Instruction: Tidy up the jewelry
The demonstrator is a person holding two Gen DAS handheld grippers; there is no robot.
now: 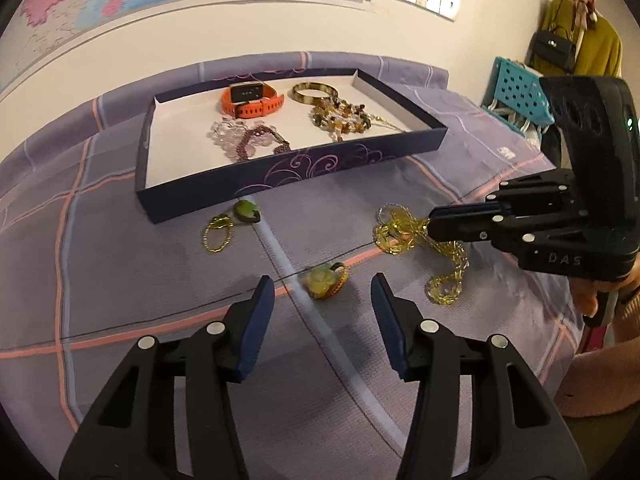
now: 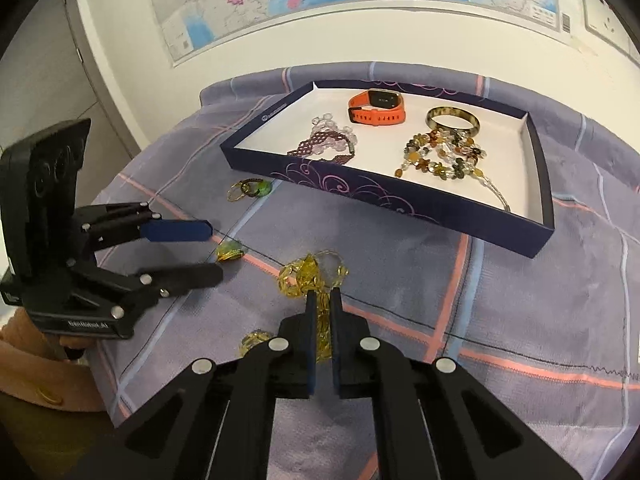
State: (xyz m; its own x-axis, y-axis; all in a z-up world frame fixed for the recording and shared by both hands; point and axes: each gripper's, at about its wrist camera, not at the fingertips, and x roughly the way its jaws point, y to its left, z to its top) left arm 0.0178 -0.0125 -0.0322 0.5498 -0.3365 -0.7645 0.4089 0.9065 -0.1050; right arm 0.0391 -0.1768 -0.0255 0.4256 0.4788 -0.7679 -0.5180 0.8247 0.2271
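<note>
While the left wrist view looks over the purple plaid bedspread (image 1: pixel 120 260), the left tongs (image 1: pixel 323 292) stand wide open and empty, their blue pads either side of a small yellow-green carved pendant on a dark cord (image 1: pixel 323 280) lying on the bed. Beyond it sit a thin gold bead bracelet with a green stone (image 1: pixel 230 224) and the dark blue cardboard tray with purple swirls (image 1: pixel 288 176), which already holds an orange-strapped smartwatch (image 1: pixel 252 100), a mottled brown bangle (image 1: pixel 314 92), a purple bead bracelet (image 1: pixel 252 140) and a string of mixed amber stones (image 1: pixel 340 116). To the right, the right tongs (image 1: pixel 430 224) are pinched onto a tangled yellow glass-bead necklace (image 1: pixel 404 232), most of which trails on the fabric. From the right wrist view, the right tongs (image 2: pixel 324 300) are nearly closed, with strands of the yellow necklace (image 2: pixel 308 276) caught between the pads and a bunch spilling ahead of the tips; the tray (image 2: pixel 400 196) lies ahead and to the right, well apart. Only part of the tangle seems gripped, so I judge the lift should go straight up and slowly until the loose loops clear the bed, then travel high over the tray's near wall and release above bare white floor beside the amber stones, to avoid snagging them.
</note>
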